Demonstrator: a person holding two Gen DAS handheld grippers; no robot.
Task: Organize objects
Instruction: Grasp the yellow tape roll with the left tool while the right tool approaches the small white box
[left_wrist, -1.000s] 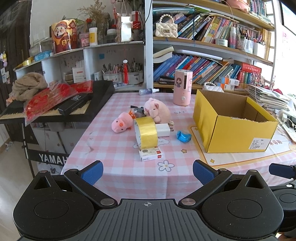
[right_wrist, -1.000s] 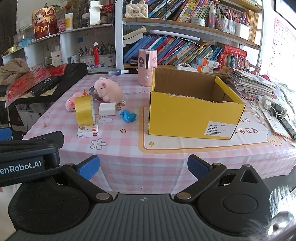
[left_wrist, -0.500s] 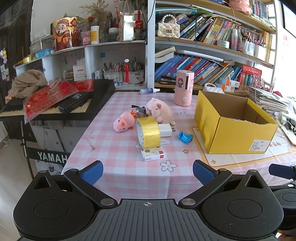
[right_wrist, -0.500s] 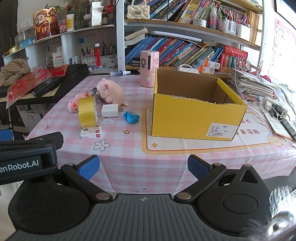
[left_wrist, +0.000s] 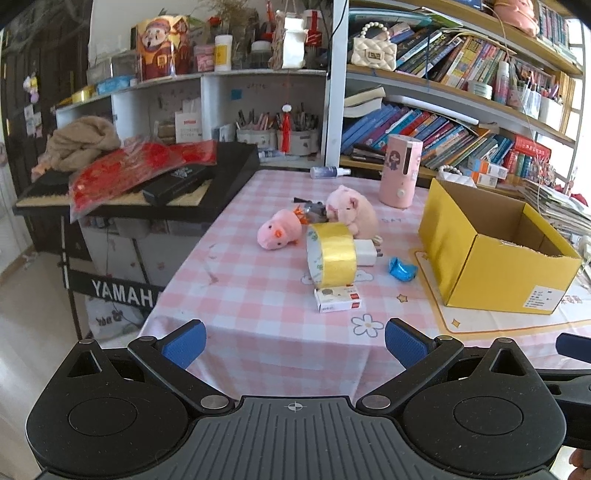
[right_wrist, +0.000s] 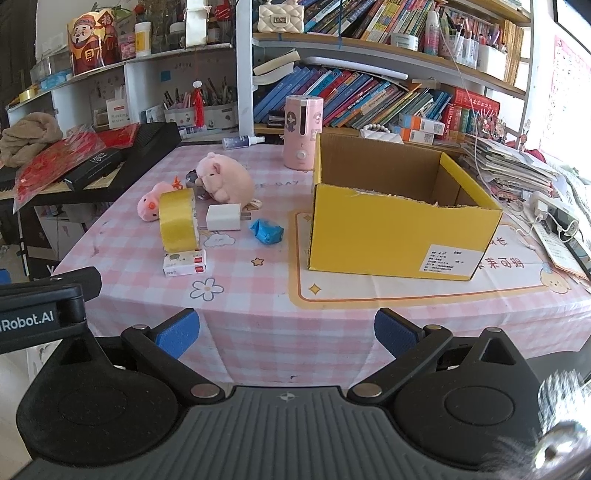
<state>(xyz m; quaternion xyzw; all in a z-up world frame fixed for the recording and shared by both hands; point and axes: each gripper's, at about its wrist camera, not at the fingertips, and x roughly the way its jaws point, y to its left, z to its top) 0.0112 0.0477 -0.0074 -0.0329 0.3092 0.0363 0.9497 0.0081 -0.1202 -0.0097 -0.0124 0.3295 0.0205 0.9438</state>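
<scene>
Both tongs have advanced toward the tabletop (right_wrist: 332, 332) since a second ago; the objects now sit larger and closer in both views. Left tongs (left_wrist: 295, 341) and right tongs (right_wrist: 283, 330) are spread wide and grip nothing, hovering at the near edge.

Nearest lies one small white-and-red box (left_wrist: 338, 300), flat, its long axis running left to right, ahead and slightly right of the left tongs; from the right tongs it lies ahead and left. The left tongs appear the nearer, so that box is their likely first pick.

Just beyond, touching or nearly so, stands one gold tape roll (left_wrist: 331, 255) on edge. Beside it: one white charger (right_wrist: 222, 218), one blue wrapped piece (right_wrist: 266, 231). Farther: two pink plush pigs, small (left_wrist: 279, 234) and large (left_wrist: 350, 211), with a small dark item between them, unidentifiable.

One yellow cardboard box (right_wrist: 402, 230) stands open on the right, apparently empty. One pink cylinder (right_wrist: 303, 132) stands at the far edge.
</scene>
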